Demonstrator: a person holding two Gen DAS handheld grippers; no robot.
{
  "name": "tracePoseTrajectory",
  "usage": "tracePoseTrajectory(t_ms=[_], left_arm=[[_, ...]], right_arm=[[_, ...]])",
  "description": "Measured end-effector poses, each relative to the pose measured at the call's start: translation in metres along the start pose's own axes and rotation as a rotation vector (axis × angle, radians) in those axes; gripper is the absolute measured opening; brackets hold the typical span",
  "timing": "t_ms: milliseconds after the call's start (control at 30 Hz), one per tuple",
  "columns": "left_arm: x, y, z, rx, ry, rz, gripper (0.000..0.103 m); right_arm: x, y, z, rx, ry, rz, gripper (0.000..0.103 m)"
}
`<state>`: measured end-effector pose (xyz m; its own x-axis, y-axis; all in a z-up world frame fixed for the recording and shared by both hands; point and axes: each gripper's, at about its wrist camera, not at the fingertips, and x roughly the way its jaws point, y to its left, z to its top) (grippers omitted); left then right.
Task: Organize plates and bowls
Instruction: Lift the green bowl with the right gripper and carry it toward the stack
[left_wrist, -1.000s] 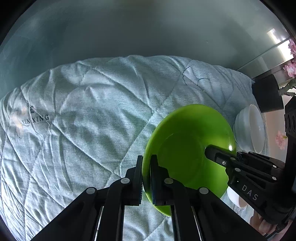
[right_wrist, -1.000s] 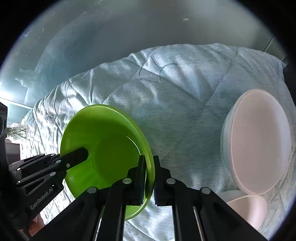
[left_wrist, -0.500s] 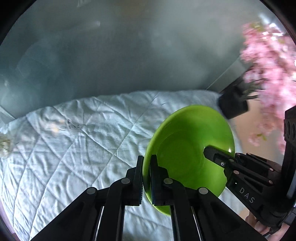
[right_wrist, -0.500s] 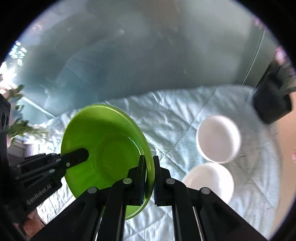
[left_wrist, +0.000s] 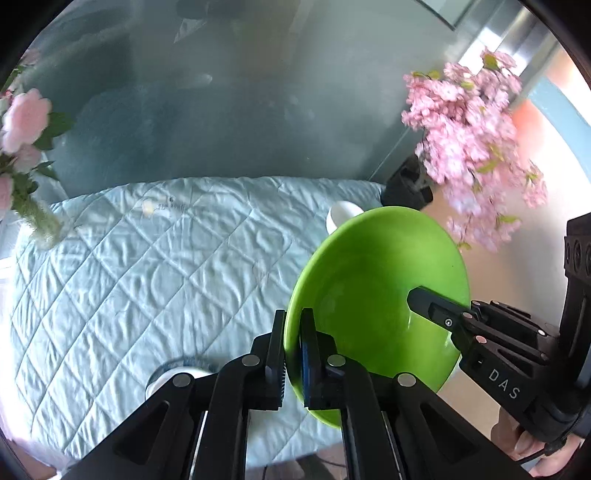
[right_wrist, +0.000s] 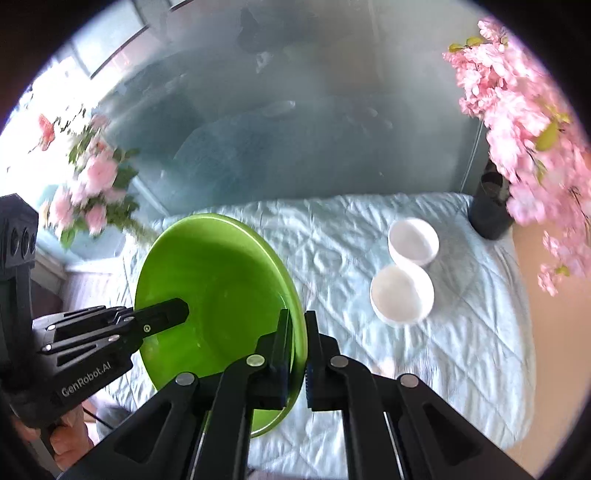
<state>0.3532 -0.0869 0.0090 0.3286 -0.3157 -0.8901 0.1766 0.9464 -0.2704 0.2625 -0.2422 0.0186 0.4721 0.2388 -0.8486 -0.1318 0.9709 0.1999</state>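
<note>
Green round plastic plate, pinched at opposite rims by left gripper and right gripper, has risen off the quilted worktop, lower frame; relocation pending.

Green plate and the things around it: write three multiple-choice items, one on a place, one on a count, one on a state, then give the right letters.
1. Where are the white bowls next to the green plate in the right wrist view?
A. to its right, on the quilt
B. stacked on it
C. to its left

2. How many white bowls show in that view?
A. one
B. two
C. four

3. How is the plate held?
A. lying flat on the quilt
B. by one hand-held gripper only
C. by both hand-held grippers, on opposite rim edges

Answers:
1 A, they sit on the quilt right of the plate.
2 B, two stand side by side.
3 C, the left hand-held gripper and right hand-held gripper each clamp the rim.
</note>
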Motion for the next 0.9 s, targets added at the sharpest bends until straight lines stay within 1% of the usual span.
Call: tracePoseTrajectory(t_ms=[33, 100, 200, 333, 500, 567, 667, 733, 900], left_arm=[[-0.009, -0.004, -0.013, 0.011, -0.007, 0.016, 0.003], [-0.014, -0.005, -0.03, 0.001, 0.0, 0.021, 0.003], [-0.013, 0.0, -0.061, -0.042, 0.033, -0.003, 0.003], [-0.003, -0.001, -0.092, -0.046, 0.062, 0.017, 0.002], [0.028, -0.003, -0.129, -0.079, 0.124, -0.009, 0.002], [0.039, -0.005, -0.138, -0.084, 0.144, -0.012, 0.002], [0.057, -0.006, -0.15, -0.087, 0.173, -0.018, 0.002], [0.071, -0.01, -0.157, -0.081, 0.194, -0.01, 0.002], [0.099, -0.012, -0.165, -0.077, 0.231, 0.004, 0.002]], right_arm=[[-0.003, 0.001, -0.008, 0.003, 0.005, 0.01, 0.005], [-0.005, 0.003, -0.021, 0.008, 0.019, 0.013, 0.005], [-0.006, 0.005, -0.041, 0.02, 0.037, 0.024, 0.005], [-0.004, 0.008, -0.072, 0.017, 0.073, 0.02, 0.005], [0.008, -0.001, -0.103, 0.038, 0.115, 0.006, 0.005], [0.014, -0.006, -0.115, 0.043, 0.131, -0.007, 0.005], [0.024, -0.015, -0.129, 0.061, 0.163, -0.004, 0.005], [0.032, -0.019, -0.135, 0.059, 0.186, -0.009, 0.005], [0.053, -0.035, -0.148, 0.114, 0.23, 0.004, 0.005]])
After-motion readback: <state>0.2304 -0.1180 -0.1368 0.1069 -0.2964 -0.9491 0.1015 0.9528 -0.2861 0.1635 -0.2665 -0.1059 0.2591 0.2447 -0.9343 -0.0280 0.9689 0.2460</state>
